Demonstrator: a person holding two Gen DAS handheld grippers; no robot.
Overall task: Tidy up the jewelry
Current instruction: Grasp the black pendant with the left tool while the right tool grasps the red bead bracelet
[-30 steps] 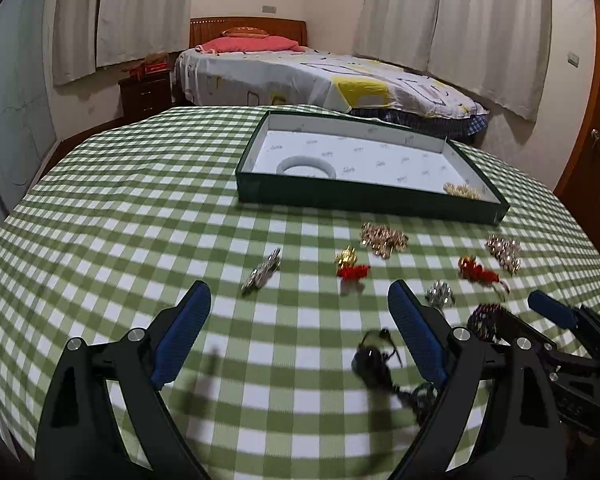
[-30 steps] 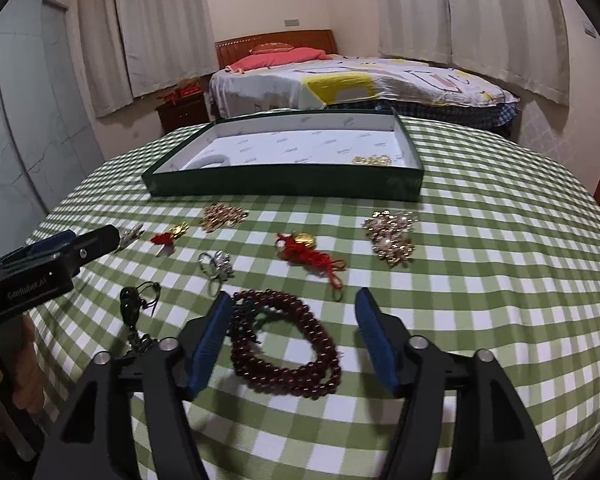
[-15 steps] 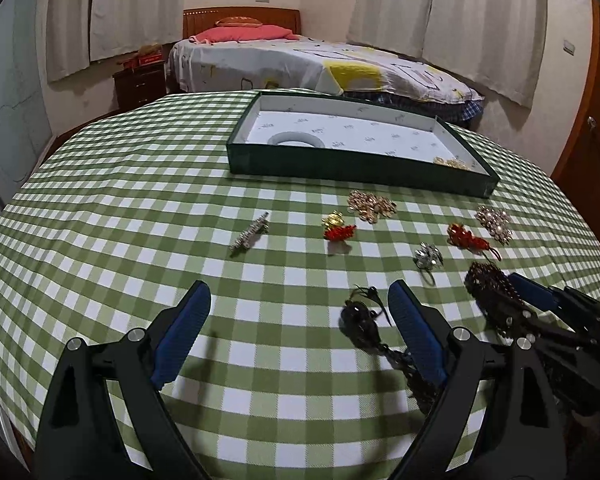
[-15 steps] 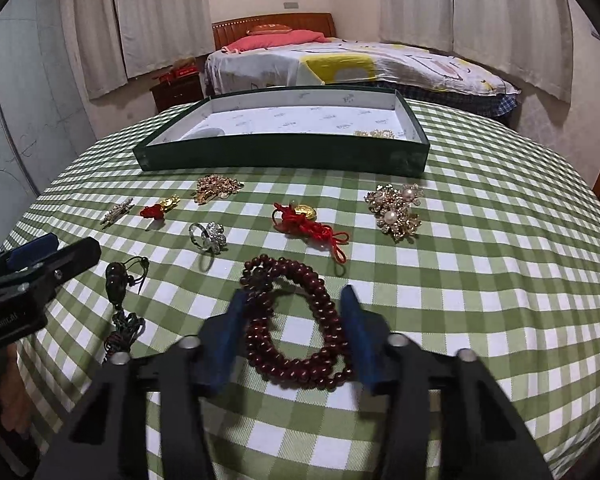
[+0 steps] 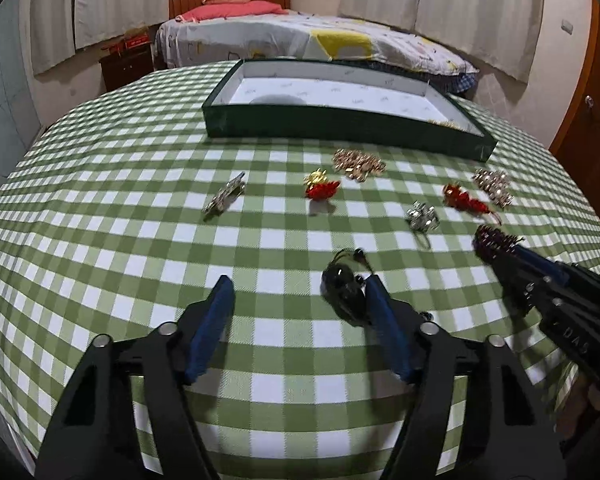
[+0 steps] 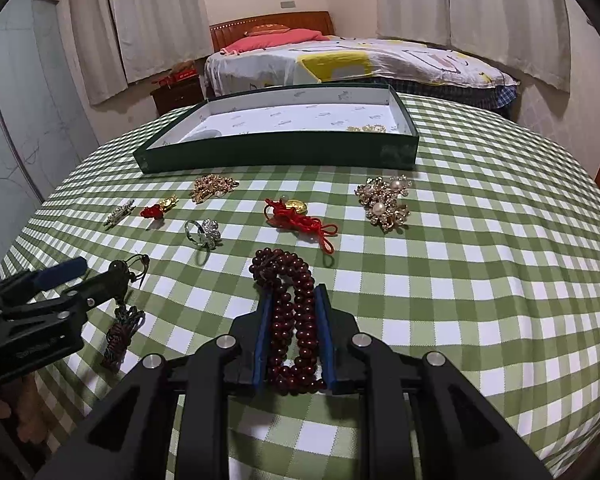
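Lying spread across the green checked bench (image 6: 480,280) are eight loose pieces, with a green tray (image 6: 284,152) sitting at the far side and a bed (image 6: 360,60) standing beyond it. Resting inside the tray are two pieces: a pale bangle (image 5: 278,100) at its left end and a gold chain (image 6: 367,129) at its right. On the cloth are lying one silver bar brooch (image 5: 225,197), two red-knot gold charms (image 6: 160,208) (image 6: 296,218), one gold cluster brooch (image 6: 212,186), one pearl cluster brooch (image 6: 384,204), one silver ring (image 6: 204,232) and one dark pendant on a cord (image 6: 122,320).

The right claw (image 6: 293,304) is clenching around the one dark red bead bracelet (image 6: 288,280) at the near middle of the bench, its blue pads pressing the loop narrow. The left claw (image 5: 300,292) is hanging wide open over the near left, gripping nothing, its right finger touching or just beside the pendant.
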